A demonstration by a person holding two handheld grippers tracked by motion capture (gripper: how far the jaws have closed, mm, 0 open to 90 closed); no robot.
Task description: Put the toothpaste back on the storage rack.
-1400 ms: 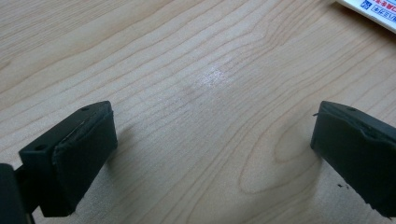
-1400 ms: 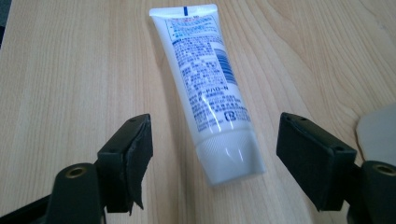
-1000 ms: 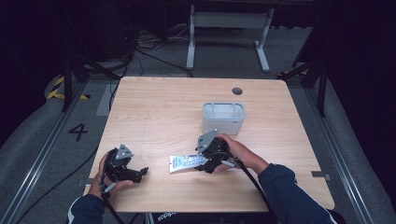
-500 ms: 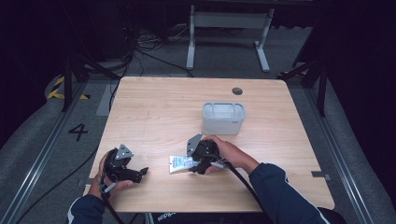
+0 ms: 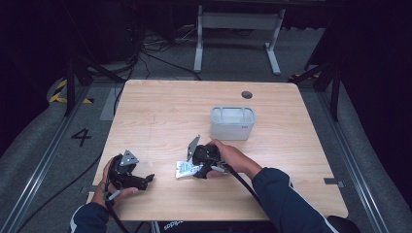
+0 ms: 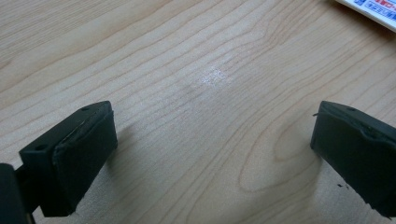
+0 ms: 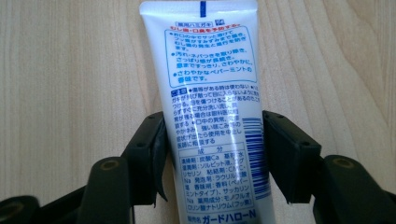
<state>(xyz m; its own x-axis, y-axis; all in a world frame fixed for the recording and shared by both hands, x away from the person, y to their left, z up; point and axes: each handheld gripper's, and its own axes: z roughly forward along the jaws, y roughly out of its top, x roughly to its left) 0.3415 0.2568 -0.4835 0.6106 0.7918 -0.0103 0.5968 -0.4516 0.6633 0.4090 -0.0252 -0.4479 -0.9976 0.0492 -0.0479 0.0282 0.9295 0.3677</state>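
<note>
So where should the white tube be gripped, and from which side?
Across its flat mid-body, coming from above with one of the fingers on each long edge. The white tube lies flat on the table, and its narrow width fits between them; the right gripper already straddles it this way.

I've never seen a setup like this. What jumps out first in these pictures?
The eye goes to the white toothpaste tube covered in blue print, lying on the wooden table with the right gripper closed on its sides near the table's front. Beyond it, an empty-looking grey bin stands upright. At the front left, the left gripper rests open on bare wood.
</note>
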